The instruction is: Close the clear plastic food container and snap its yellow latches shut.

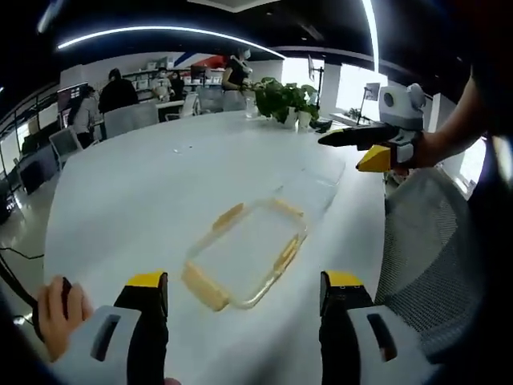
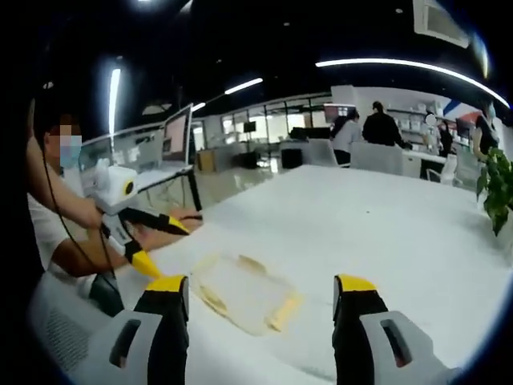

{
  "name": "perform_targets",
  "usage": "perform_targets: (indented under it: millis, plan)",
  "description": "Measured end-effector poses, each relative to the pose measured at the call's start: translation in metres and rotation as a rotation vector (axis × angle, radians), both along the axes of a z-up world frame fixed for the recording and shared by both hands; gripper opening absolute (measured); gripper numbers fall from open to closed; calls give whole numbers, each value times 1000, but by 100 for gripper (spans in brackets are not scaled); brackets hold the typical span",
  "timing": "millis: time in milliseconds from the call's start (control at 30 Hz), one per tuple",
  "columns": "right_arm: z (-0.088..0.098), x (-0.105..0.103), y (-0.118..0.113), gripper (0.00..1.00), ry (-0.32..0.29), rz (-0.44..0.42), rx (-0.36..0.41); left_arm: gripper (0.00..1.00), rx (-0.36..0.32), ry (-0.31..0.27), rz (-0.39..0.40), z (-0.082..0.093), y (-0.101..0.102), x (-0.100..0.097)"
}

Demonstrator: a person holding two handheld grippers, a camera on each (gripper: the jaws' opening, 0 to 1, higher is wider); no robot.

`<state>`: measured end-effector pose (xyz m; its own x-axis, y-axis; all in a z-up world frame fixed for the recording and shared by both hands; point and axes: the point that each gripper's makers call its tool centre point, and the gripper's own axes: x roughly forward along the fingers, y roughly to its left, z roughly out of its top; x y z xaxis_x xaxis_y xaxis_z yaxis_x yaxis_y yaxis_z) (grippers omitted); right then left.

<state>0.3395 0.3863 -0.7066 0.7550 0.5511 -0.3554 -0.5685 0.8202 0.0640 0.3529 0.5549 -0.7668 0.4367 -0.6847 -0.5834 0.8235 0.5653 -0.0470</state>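
Here, clear container (image 1: 244,257) on white table (image 1: 128,192), ahead of both spread, empty claws, left claw (image 1: 244,293), right claw (image 2: 260,301).

Both views are lit by long ceiling light strips (image 1: 168,32) that curve with the fisheye bend. Bright windows (image 1: 353,84) blow out to white in the left gripper view. The white table (image 1: 160,184) reflects soft, even light with faint shadows. The right gripper view is softer and hazier, especially toward its edges. Straight lines bow strongly near the rims.
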Motion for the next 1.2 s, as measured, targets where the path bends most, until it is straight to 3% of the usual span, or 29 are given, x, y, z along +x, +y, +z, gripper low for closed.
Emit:
perform_targets:
  millis: [633,833,933,967,1067,1200]
  plan:
    - [-21,12,10,73,37,125,-93,75,116,19,-124,-15,-1,2]
    - [-31,11,10,72,38,214,-190,74,138,24,-152,-19,-3,6]
    - [-34,11,10,72,41,247,-227,72,200,-9,-209,-23,-2,7]
    - [-34,13,10,72,16,275,-272,72,204,-9,-218,-24,-3,6]
    - [-35,16,11,71,28,273,-262,72,212,-5,-228,-25,-4,7]
    - [-38,20,11,70,28,327,-310,72,231,6,-246,-27,-5,7]
